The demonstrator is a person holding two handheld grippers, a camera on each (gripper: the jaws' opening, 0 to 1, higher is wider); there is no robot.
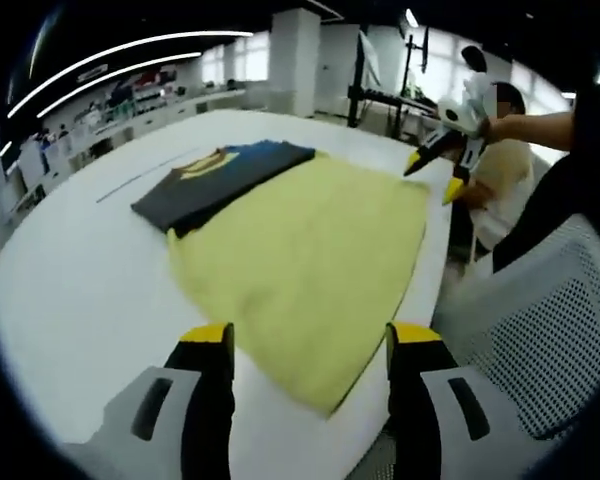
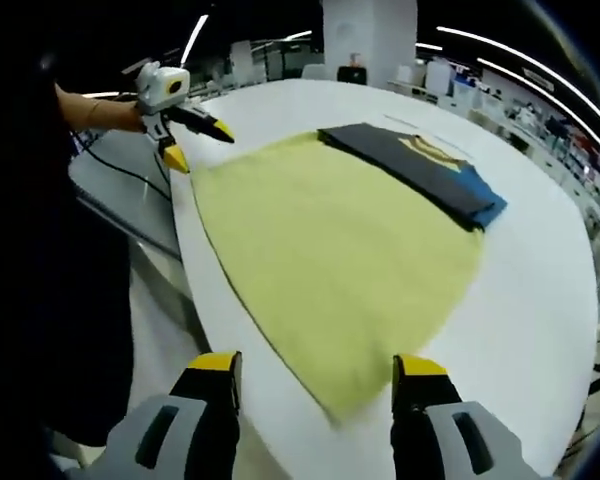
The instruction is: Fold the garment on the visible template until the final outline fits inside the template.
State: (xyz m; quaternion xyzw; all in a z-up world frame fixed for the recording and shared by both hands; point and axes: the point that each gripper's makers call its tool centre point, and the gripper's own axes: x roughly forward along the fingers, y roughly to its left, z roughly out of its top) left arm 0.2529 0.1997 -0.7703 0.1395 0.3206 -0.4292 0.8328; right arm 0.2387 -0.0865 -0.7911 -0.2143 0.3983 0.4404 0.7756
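In the left gripper view, the left gripper (image 1: 310, 345) hovered above the near edge of the white table (image 1: 80, 300), its yellow-tipped jaws spread apart and holding nothing. Between and beyond them lay the yellow garment (image 1: 310, 250), spread flat along the table's edge with one corner reaching that edge. Touching its far side sat a folded dark garment (image 1: 215, 180) with a yellow and blue print. Farther off, the right gripper (image 1: 438, 175) was held in a person's hand over the yellow garment's far corner, jaws parted. In the right gripper view, its own jaws likewise stood apart, empty, above the near end of the garment, and the left gripper showed at the far corner. Desks and ceiling lights (image 1: 130, 55) lined the room behind.
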